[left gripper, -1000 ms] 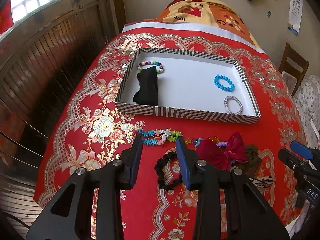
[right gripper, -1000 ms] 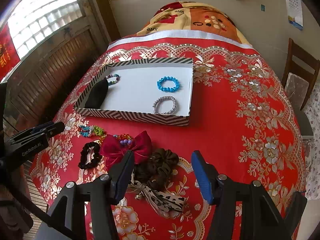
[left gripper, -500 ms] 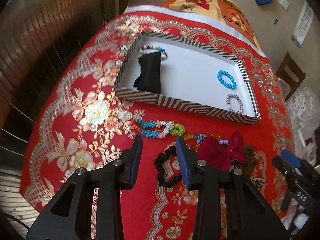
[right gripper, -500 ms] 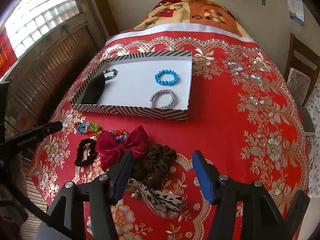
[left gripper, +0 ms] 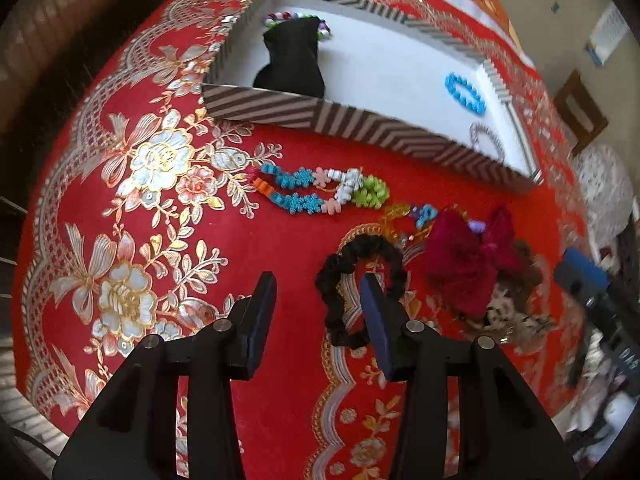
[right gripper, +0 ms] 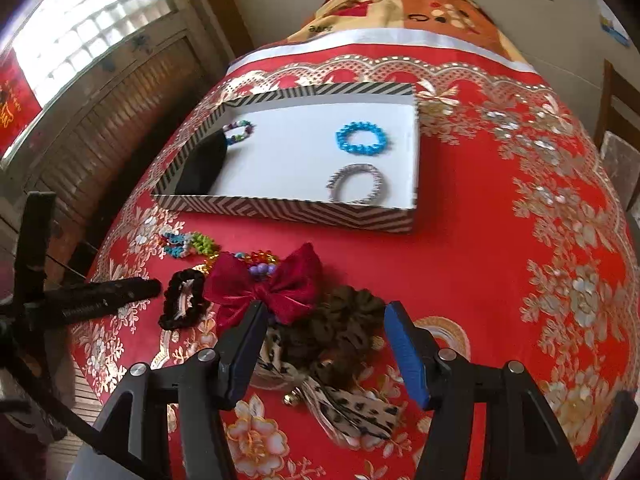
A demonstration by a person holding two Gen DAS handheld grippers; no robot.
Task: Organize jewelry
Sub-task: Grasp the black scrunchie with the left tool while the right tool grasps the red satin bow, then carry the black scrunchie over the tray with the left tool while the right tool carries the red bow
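Note:
My left gripper (left gripper: 318,294) points steeply down at a black scrunchie (left gripper: 362,245) on the red cloth. Its jaws are opening, with the scrunchie's left arc between them and no pad pressing on it. A colourful bead bracelet (left gripper: 320,190) lies just beyond, and a dark red bow (left gripper: 460,256) to the right. My right gripper (right gripper: 326,316) stands open over a brown scrunchie (right gripper: 344,320) and a leopard-print ribbon (right gripper: 348,404), holding nothing. The striped tray (right gripper: 280,210) holds a blue bracelet (right gripper: 362,138), a silver bracelet (right gripper: 358,184) and a black pouch (left gripper: 294,60).
A red floral cloth (right gripper: 500,264) covers the table, whose left edge drops off near wooden shutters (right gripper: 100,120). A wooden chair (right gripper: 616,120) stands to the right. One of the left gripper's fingers (right gripper: 120,294) reaches in beside the black scrunchie (right gripper: 180,300).
The left gripper has sunk and tipped down towards the black scrunchie, and its jaws have spread wider. The right gripper has come down slightly over the brown scrunchie.

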